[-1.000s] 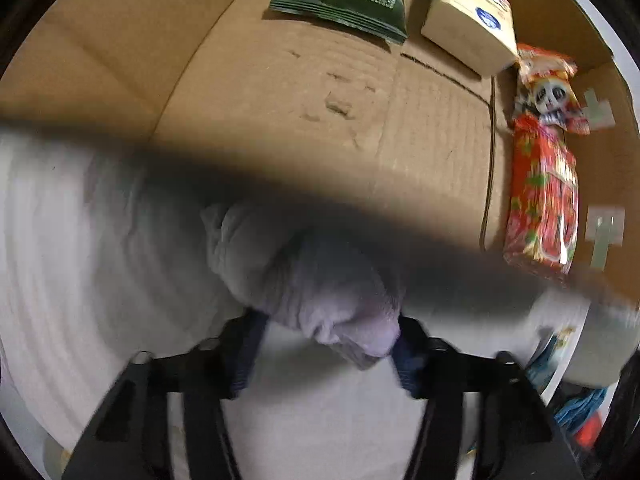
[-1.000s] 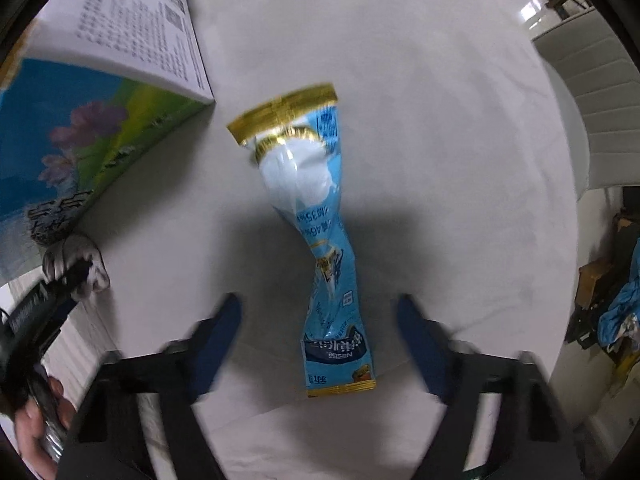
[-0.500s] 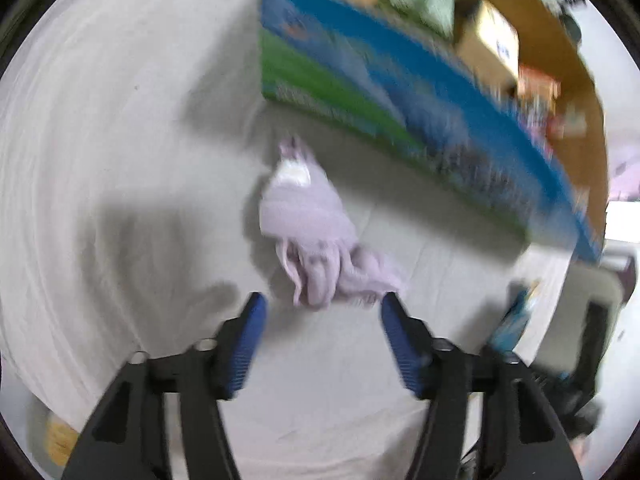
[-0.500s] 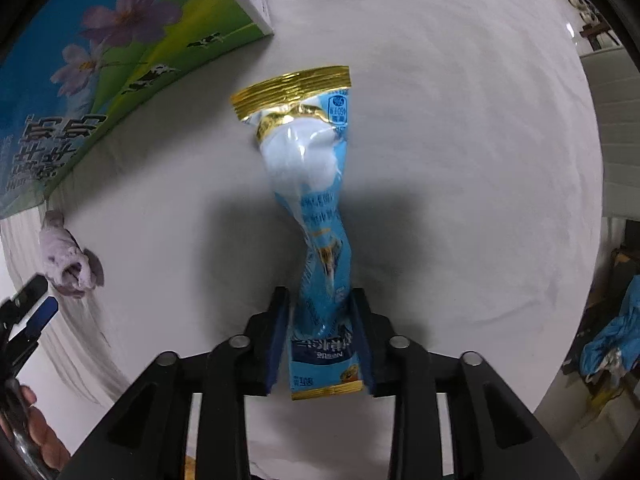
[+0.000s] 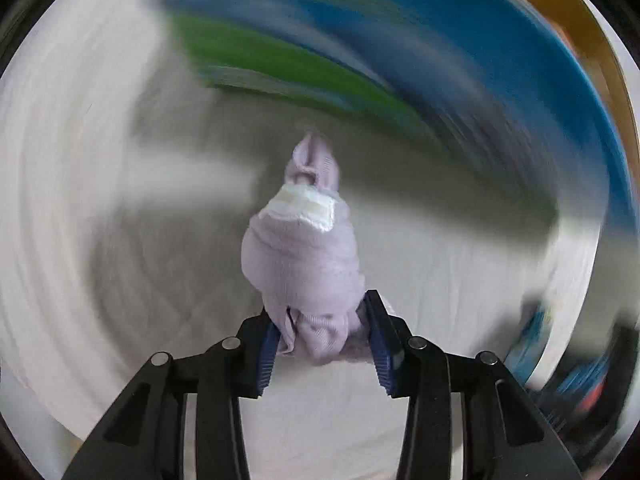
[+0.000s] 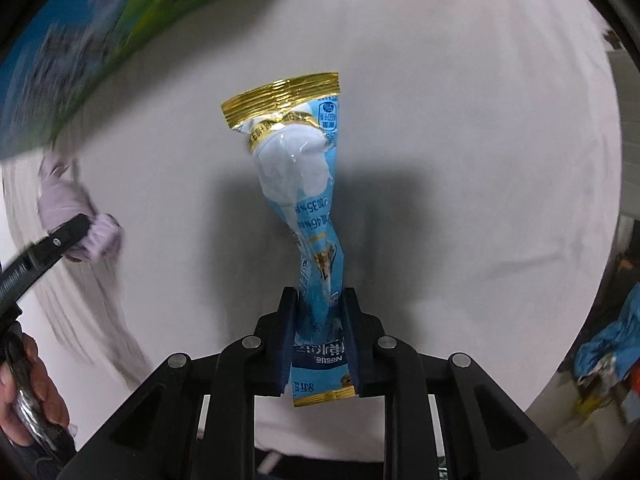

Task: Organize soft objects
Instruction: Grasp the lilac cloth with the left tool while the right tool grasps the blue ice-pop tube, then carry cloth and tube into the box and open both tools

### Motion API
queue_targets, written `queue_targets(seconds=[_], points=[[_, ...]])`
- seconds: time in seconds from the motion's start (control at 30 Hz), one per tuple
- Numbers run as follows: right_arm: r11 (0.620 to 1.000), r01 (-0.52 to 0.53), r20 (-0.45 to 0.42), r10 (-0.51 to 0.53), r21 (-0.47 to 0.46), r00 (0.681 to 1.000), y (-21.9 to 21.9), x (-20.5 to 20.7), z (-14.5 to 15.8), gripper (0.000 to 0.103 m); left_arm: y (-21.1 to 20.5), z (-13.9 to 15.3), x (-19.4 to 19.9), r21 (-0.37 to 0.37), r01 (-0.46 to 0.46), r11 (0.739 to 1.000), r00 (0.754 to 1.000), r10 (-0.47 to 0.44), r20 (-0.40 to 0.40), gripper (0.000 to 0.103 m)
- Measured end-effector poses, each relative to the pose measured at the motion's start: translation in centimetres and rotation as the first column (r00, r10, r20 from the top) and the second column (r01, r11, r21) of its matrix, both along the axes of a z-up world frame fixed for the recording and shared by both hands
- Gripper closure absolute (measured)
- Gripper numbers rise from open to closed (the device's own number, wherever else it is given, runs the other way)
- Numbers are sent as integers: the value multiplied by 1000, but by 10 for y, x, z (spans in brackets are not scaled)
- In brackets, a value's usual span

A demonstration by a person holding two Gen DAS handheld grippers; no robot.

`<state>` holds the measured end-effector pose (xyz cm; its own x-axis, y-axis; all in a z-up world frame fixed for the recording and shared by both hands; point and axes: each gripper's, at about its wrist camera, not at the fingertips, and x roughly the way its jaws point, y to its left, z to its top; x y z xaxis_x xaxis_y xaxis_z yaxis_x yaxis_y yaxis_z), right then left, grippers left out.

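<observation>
My left gripper [image 5: 322, 330] is shut on a rolled lilac sock [image 5: 302, 248] with a white label, held over the white table; the view is blurred by motion. The sock also shows at the left of the right wrist view [image 6: 76, 216], pinched by the left gripper's black fingers [image 6: 60, 236]. My right gripper [image 6: 318, 320] is shut on the lower end of a light blue snack pouch [image 6: 300, 184] with gold seams, lifted above the white table [image 6: 460, 140].
A blue and green printed cardboard box [image 5: 360, 60] stands behind the sock, and in the right wrist view [image 6: 100, 32] at the upper left. Blue clutter [image 6: 608, 344] lies past the table's right edge. The person's hand [image 6: 28, 392] is at lower left.
My left gripper went from open around the sock on the table to shut on it and moving. My right gripper, shut on the pouch, has lifted it.
</observation>
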<state>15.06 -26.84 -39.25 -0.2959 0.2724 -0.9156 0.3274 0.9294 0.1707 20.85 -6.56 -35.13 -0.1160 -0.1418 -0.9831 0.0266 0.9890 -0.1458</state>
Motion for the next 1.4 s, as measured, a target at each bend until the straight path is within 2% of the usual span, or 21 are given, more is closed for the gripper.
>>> queue_targets(seconds=[0.1, 0.17, 0.23, 0.27, 0.37, 0.47, 0.53, 0.57, 0.6, 0.7, 0.9, 1.03, 1.1, 1.13, 1.17, 1.23, 1.27, 1.4], points=[[999, -37, 8, 37, 3, 999, 8, -3, -1, 79, -27, -1, -31, -8, 153, 988, 987, -154, -48, 65], [999, -52, 22, 52, -16, 998, 11, -1, -2, 77, -33, -7, -39, -17, 163, 986, 984, -164, -72, 65], [998, -53, 25, 53, -28, 998, 13, -1, -5, 75, -30, -12, -40, -25, 125, 992, 988, -127, -91, 61], [998, -53, 31, 54, -40, 998, 15, -2, -4, 74, -26, -17, -39, -51, 69, 996, 991, -74, -108, 56], [995, -63, 37, 66, -72, 997, 20, -11, -2, 73, -19, -26, -38, -79, -25, 997, 991, 14, -134, 52], [992, -54, 49, 60, -116, 997, 22, -15, 1, 74, -15, -29, -37, -73, -52, 996, 993, 43, -112, 49], [985, -78, 48, 86, -154, 995, 36, -29, 4, 79, -19, -28, -39, -44, -34, 998, 996, 30, -90, 52], [983, -81, 50, 91, -164, 995, 46, -32, 5, 82, -26, -25, -42, -19, -20, 1000, 997, 18, -74, 64], [984, -83, 52, 93, -159, 994, 59, -34, 4, 83, -33, -23, -45, 2, 5, 1000, 998, -5, -55, 70], [992, -83, 61, 89, -100, 994, 67, -36, 14, 85, -37, -12, -53, 3, 33, 999, 999, -33, -34, 71], [992, -104, 176, 115, -65, 978, 82, -29, 75, 85, -51, 46, -74, 50, 103, 993, 989, -107, 101, 71], [993, -106, 267, 118, -57, 957, 84, -22, 127, 85, -60, 92, -82, 35, 117, 992, 974, -122, 193, 71], [993, -105, 310, 116, -50, 944, 83, -21, 154, 85, -48, 124, -75, 23, 121, 992, 961, -123, 247, 71], [994, -104, 331, 113, -46, 937, 83, -21, 167, 85, -26, 138, -72, 20, 122, 992, 958, -123, 261, 71], [994, -103, 354, 111, -42, 929, 81, -21, 181, 85, -25, 152, -72, 5, 122, 992, 951, -119, 286, 71], [994, -101, 387, 105, -31, 916, 72, -11, 208, 85, -21, 169, -63, -4, 122, 992, 943, -115, 312, 71], [995, -100, 406, 101, -25, 908, 70, -9, 222, 85, -4, 184, -56, -16, 125, 992, 939, -113, 325, 71], [995, -103, 461, 96, -9, 882, 65, -7, 252, 85, 11, 228, -41, -46, 127, 991, 919, -100, 382, 71]])
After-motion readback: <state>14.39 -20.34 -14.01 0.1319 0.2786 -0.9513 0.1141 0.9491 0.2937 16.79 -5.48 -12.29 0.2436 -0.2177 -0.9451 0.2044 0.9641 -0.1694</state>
